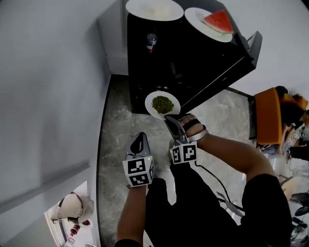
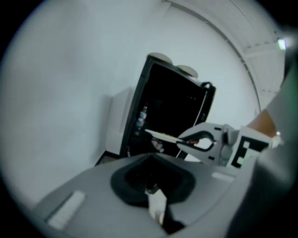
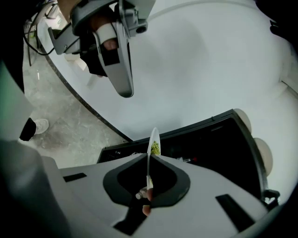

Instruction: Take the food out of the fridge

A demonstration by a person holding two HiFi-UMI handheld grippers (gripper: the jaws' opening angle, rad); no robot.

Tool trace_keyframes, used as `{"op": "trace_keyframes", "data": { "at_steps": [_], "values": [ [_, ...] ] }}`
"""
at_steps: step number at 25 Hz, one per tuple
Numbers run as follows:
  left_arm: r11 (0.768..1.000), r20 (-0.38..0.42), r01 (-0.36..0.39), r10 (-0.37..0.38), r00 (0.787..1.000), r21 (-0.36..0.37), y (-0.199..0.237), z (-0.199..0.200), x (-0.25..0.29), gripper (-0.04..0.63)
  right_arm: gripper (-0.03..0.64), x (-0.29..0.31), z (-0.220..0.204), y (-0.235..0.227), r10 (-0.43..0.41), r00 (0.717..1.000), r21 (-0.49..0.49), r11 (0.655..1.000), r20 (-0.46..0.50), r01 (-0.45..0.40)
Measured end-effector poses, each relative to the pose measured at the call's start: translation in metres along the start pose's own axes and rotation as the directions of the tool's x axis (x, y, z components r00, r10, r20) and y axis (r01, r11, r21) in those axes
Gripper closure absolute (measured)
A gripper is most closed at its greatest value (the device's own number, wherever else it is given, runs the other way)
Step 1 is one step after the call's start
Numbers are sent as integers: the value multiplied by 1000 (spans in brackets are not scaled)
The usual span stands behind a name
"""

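Two bare arms and dark trousers are filling the bottom of the head view, and each hand is holding a gripper out in front.

The left gripper (image 1: 139, 143) is staying low on the left, over the grey stone floor (image 1: 114, 126). Its jaws are pressing tight together and nothing is sitting between them.

The right gripper (image 1: 172, 120) is reaching a bit further ahead. Its jaws are squeezing the near edge of a white plate (image 1: 149, 102), with only the thin rim keeping them apart. Chopped green food (image 1: 162, 103) is lying in a heap in the middle of the plate. The gripper is holding the plate flat in the air, out in front of the open black fridge (image 1: 193, 67) and above the floor.

Two more white plates are sitting on top of the fridge. A red watermelon slice (image 1: 218, 21) is lying on the right one (image 1: 195, 18). Something pale is lying on the left one (image 1: 134, 7), but what it is cannot be told. A small bottle (image 1: 151, 42) is standing inside the fridge.

An orange chair (image 1: 268, 116) is standing far off to the right.
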State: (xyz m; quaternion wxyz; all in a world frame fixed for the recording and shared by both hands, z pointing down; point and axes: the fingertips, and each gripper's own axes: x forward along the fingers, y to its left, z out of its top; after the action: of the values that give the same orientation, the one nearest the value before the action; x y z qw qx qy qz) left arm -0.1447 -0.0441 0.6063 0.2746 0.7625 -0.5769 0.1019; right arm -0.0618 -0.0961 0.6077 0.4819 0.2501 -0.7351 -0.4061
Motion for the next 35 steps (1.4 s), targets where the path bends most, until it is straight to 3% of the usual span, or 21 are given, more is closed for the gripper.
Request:
{"op": "trace_keyframes", "data": {
  "at_steps": [3, 6, 13, 20, 28, 35],
  "values": [
    [998, -2, 42, -42, 999, -54, -24, 31, -29, 595, 607, -48, 10, -42, -24, 1000, 9, 1000, -7, 24],
    [997, 11, 65, -65, 998, -51, -53, 65, -61, 595, 607, -98, 16, -78, -32, 999, -17, 999, -14, 32],
    [986, 81, 121, -131, 988, 118, -110, 162, -107, 595, 607, -186, 30, -180, -138, 990, 13, 990, -24, 138],
    [963, 138, 137, -172, 975, 232, -144, 222, -125, 595, 607, -222, 16, -251, -215, 974, 12, 976, -73, 216],
    [939, 159, 148, -204, 966, 310, -176, 264, -110, 595, 607, -224, -13, -279, -232, 966, -7, 973, -117, 233],
    [942, 176, 141, -201, 963, 305, -186, 281, -94, 595, 607, -222, -25, -290, -244, 964, -20, 970, -107, 243]
  ]
}}
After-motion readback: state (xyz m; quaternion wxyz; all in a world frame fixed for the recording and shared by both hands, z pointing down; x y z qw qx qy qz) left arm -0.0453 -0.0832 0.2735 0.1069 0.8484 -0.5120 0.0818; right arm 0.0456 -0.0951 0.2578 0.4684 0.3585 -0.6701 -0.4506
